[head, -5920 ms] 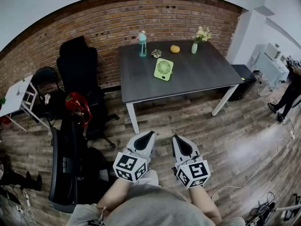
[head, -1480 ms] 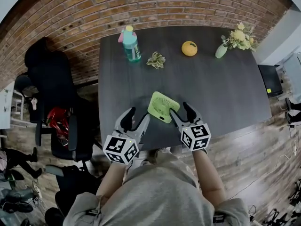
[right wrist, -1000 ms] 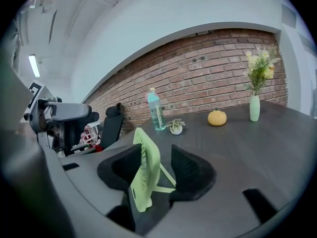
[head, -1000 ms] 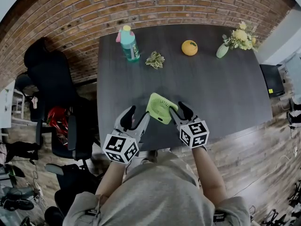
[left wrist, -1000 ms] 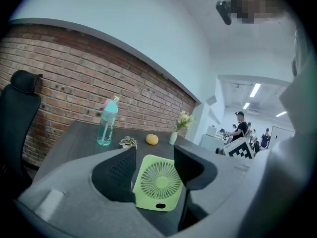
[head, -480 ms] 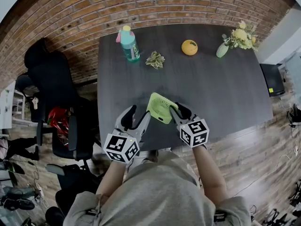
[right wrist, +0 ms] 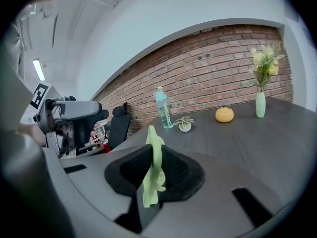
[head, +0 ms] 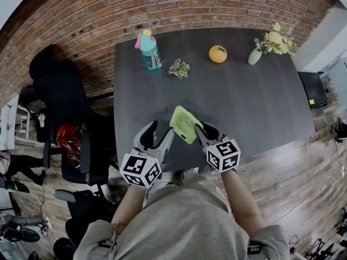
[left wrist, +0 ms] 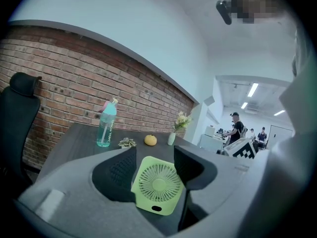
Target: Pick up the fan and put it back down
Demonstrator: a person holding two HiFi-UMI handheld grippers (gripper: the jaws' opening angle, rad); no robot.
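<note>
The light-green square fan (head: 184,124) is near the front edge of the dark table (head: 260,107), tipped up on its side. My right gripper (head: 201,129) has the fan's right edge between its jaws, which are closing. In the right gripper view the fan (right wrist: 154,168) stands edge-on, pinched between the two black pads. My left gripper (head: 157,134) hovers just left of the fan, open and holding nothing. Past the left jaws, the left gripper view shows the fan's (left wrist: 156,184) grille face.
Along the table's far side stand a teal bottle (head: 150,50), a small potted plant (head: 179,68), an orange fruit (head: 218,53) and a vase of flowers (head: 267,44). Black office chairs (head: 59,85) stand left of the table, before a brick wall.
The right jaws have narrowed onto the fan's right edge. The fan has tipped from lying nearly flat to standing steeper on its side. The left gripper has stayed put.
</note>
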